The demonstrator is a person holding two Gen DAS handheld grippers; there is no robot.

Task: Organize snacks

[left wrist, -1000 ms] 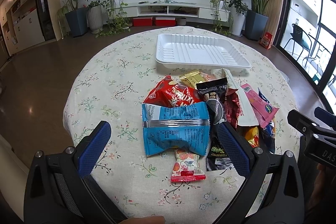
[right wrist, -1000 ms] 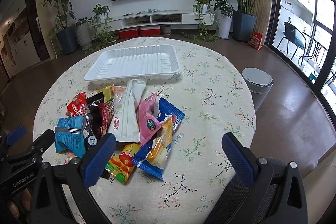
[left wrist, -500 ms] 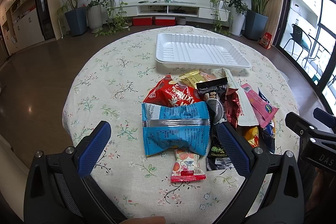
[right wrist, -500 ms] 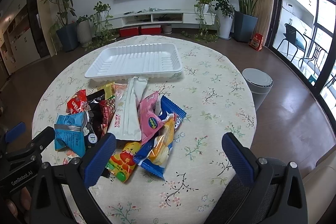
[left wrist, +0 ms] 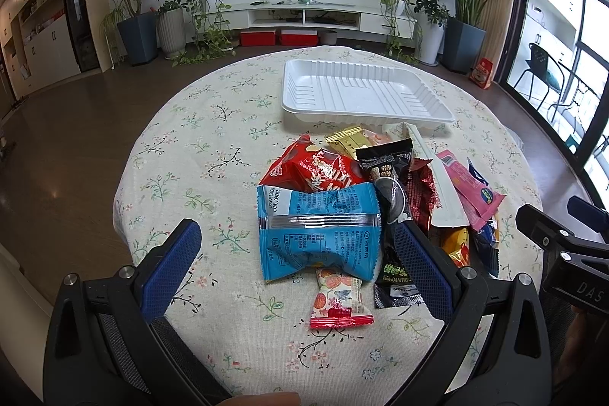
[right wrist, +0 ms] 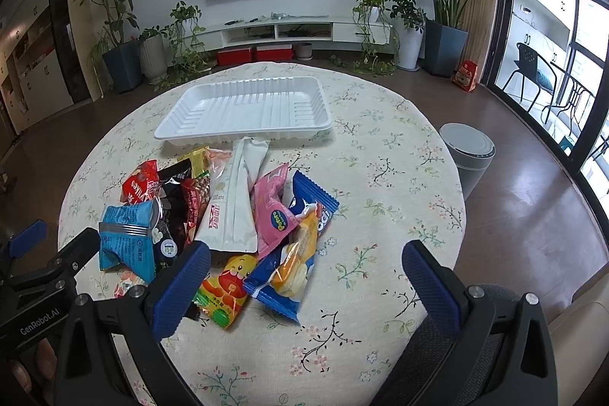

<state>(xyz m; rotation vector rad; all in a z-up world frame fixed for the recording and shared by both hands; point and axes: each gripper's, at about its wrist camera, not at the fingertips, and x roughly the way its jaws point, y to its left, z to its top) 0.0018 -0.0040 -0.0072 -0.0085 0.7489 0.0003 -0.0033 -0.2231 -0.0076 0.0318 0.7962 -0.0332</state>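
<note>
A pile of snack packets lies on a round table with a floral cloth [left wrist: 182, 147]. Nearest my left gripper [left wrist: 300, 265] is a light blue packet [left wrist: 316, 231], with a red chip bag [left wrist: 316, 170] behind it and a small red-and-white packet [left wrist: 337, 299] in front. The left gripper stands open above the near table edge, holding nothing. My right gripper [right wrist: 304, 288] is open too, hovering over a yellow-and-blue packet [right wrist: 289, 269], a pink packet [right wrist: 272, 212] and a long white pouch [right wrist: 232, 200]. An empty white tray [right wrist: 243, 109] sits beyond the pile.
A grey lidded bin [right wrist: 466, 155] stands on the floor right of the table. Behind are a TV, a low white shelf and potted plants. A black chair back shows under each gripper. The table's right side [right wrist: 399, 177] is bare cloth.
The right wrist view has drifted slightly to the left. The left gripper has held still, and both stay open; no packet has moved.
</note>
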